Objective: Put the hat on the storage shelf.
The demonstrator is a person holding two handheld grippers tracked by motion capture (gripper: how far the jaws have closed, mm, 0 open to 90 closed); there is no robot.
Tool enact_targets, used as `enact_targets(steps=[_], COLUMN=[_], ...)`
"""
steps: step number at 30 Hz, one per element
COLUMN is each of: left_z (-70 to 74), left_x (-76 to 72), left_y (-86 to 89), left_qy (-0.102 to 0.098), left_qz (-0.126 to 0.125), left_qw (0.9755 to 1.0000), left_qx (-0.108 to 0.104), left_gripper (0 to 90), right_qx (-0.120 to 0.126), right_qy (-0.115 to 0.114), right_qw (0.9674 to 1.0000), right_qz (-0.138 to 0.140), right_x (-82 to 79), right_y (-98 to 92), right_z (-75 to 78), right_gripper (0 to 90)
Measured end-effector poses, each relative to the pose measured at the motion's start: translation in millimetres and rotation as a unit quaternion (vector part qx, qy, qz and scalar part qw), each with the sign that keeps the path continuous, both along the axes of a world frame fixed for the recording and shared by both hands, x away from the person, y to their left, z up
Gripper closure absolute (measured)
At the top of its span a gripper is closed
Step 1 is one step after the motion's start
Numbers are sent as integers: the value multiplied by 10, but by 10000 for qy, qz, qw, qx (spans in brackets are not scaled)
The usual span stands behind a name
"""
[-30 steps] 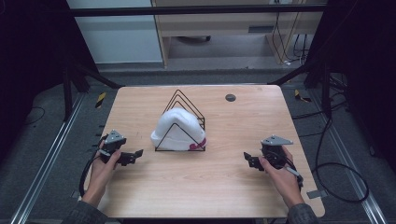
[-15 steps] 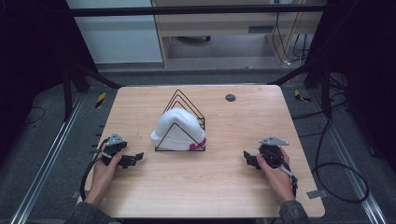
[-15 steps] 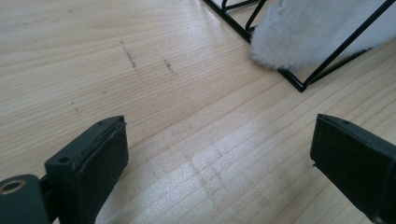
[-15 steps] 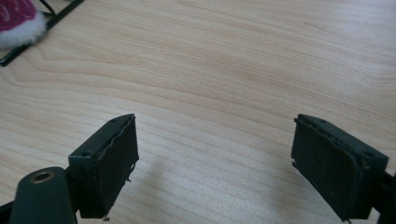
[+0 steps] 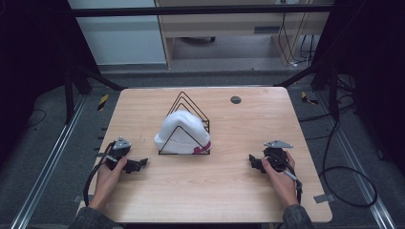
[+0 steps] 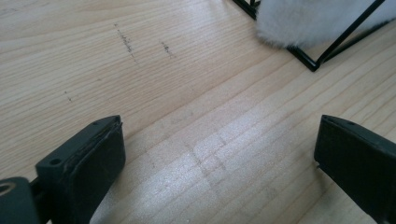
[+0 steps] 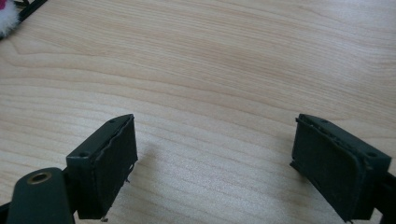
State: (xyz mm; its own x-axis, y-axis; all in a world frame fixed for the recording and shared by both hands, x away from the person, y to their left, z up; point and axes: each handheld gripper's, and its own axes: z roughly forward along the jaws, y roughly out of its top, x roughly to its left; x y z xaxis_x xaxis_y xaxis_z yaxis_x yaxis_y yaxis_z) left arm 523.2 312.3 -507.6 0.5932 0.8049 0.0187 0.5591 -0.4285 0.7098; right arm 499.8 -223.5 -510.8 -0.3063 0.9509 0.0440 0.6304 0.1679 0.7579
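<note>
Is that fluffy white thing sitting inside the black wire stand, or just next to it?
Inside. The white fluffy thing sits within the wire rack: black triangular wires cross in front of it and rise behind it.

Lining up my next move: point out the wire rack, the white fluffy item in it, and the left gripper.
wire rack (image 5: pixel 187 98), high view, on its rear peak wires.
white fluffy item (image 5: pixel 177 131), high view, on its rounded top.
left gripper (image 5: pixel 138 163), high view, between its open jaws.
</note>
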Motion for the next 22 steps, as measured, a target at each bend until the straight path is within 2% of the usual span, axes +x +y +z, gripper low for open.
enact_targets(steps=[4,7,22], left_z=[1,1,-2], left_x=[3,1,-71], left_y=[-3,-3,19], left_qy=[15,13,-6], left_qz=[0,-4,1], left_qw=[10000,10000,10000], left_qx=[8,12,16], left_gripper=[0,0,0], right_qx=[-67,-264,-242], right_qy=[8,27,37], right_qw=[10000,9996,9993], right_qz=[-56,-51,-279], right_x=[6,9,-102], right_y=[19,67,154], right_z=[-2,-8,-9], right_gripper=[134,115,114])
